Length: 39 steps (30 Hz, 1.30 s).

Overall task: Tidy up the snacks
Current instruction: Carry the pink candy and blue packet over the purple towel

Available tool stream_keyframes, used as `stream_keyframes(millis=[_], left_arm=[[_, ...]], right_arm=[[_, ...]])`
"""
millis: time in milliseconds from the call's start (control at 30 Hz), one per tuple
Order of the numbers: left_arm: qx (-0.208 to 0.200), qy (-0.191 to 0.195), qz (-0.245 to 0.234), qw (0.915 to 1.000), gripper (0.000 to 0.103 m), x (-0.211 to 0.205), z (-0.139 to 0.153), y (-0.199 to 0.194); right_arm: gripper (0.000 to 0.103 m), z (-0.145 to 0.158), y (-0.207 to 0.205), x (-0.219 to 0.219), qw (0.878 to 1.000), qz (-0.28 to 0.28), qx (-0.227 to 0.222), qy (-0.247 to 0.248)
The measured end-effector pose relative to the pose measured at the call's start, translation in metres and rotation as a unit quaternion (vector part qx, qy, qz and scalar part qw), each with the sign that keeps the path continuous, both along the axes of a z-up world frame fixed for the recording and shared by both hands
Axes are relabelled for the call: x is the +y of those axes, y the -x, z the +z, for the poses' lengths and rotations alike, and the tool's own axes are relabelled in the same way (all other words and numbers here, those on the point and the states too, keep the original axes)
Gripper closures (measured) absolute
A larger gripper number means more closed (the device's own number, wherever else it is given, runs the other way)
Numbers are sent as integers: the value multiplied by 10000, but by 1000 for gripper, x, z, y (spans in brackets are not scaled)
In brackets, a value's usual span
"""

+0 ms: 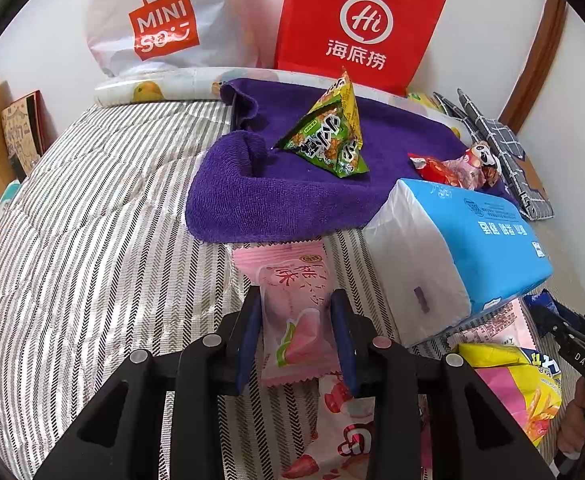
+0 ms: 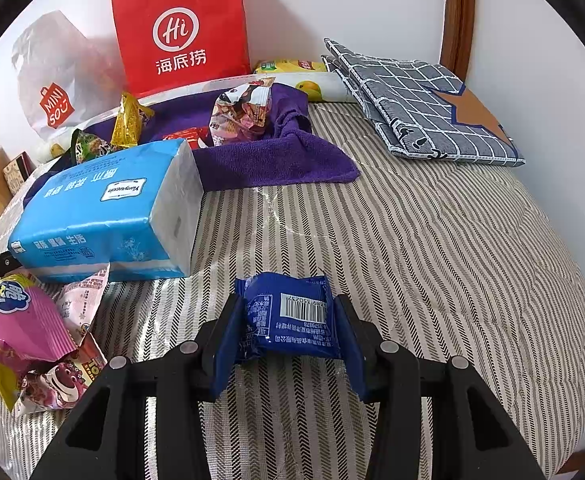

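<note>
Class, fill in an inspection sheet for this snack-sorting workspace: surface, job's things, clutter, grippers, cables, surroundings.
Surface: striped bedcover, purple towel on it.
Job's things: pink packet, blue packet, green triangular packet on the towel, yellow bag.
Clutter: blue tissue pack, checked cloth.
Grippers: left gripper shut on the pink packet; right gripper shut on the blue packet.
Cables: nothing seen.
Surroundings: red paper bag, white Miniso bag, white wall.
</note>
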<state>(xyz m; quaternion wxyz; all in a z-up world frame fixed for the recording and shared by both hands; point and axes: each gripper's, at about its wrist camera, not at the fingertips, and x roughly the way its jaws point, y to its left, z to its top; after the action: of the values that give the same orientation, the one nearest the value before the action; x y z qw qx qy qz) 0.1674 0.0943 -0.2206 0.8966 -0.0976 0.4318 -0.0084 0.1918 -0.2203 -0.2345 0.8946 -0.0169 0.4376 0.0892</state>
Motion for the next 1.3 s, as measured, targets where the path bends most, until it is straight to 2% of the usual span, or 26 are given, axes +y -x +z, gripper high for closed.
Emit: stream_keyframes(millis=[333, 600, 900, 1300], left_arm=[[-5, -17, 13, 10000, 70, 0, 1, 0], [90, 145, 103, 9998, 72, 4, 3, 2], [7, 151, -40, 9999, 74, 3, 23, 17], [-132, 409, 38, 9991, 75, 16, 45, 37]], right_arm=[[59, 0, 0, 0, 10000, -4, -7, -29], [62, 3, 4, 2, 9998, -90, -171, 76], [62, 10, 15, -3, 9994, -259, -247, 4], [62, 41, 37, 4, 9986, -146, -483, -146]])
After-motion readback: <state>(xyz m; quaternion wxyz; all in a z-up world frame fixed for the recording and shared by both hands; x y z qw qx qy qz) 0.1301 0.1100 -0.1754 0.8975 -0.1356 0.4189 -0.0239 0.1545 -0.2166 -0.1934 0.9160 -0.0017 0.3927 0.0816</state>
